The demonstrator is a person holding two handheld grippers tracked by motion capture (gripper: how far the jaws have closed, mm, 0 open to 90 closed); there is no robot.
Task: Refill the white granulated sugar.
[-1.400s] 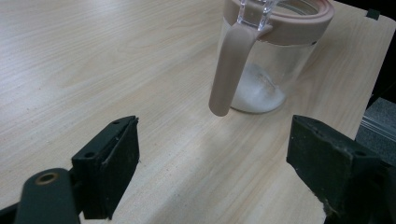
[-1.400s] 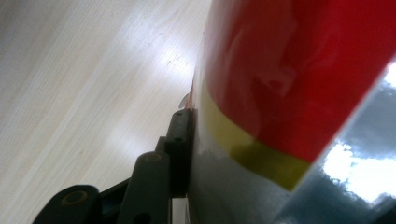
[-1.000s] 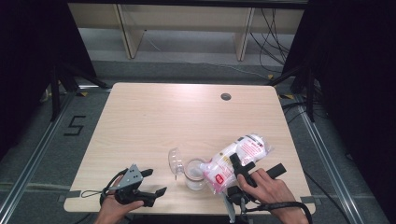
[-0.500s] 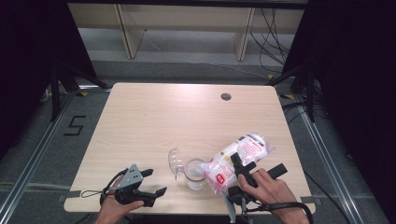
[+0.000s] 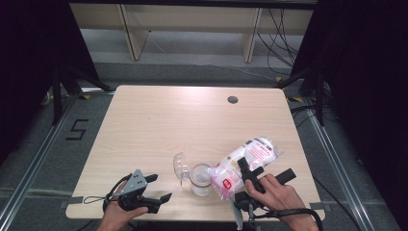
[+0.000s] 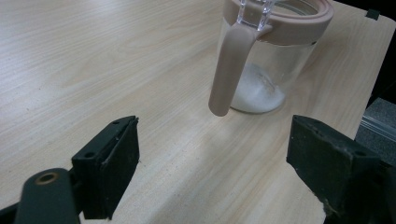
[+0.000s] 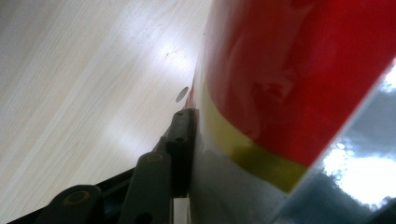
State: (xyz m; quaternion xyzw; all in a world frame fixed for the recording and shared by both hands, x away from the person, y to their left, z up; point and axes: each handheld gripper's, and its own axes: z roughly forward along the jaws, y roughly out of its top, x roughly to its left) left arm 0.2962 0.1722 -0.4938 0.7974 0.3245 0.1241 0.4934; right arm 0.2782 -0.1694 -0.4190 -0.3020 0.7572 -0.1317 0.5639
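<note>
Lab recording bay: black curtains (image 5: 29,72), floor rails (image 5: 38,154), loose cables (image 5: 279,24).

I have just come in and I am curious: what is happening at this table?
A person is pouring white powder from a plastic bag into a clear jar. The right gripper is clamped on the tilted bag, its mouth over the jar. The jar's lid stands open. The left gripper rests open beside the jar.

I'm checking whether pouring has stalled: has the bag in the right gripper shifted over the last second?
No. The bag lies tilted with its lower end at the jar, as far from the table's hole as before.
</note>
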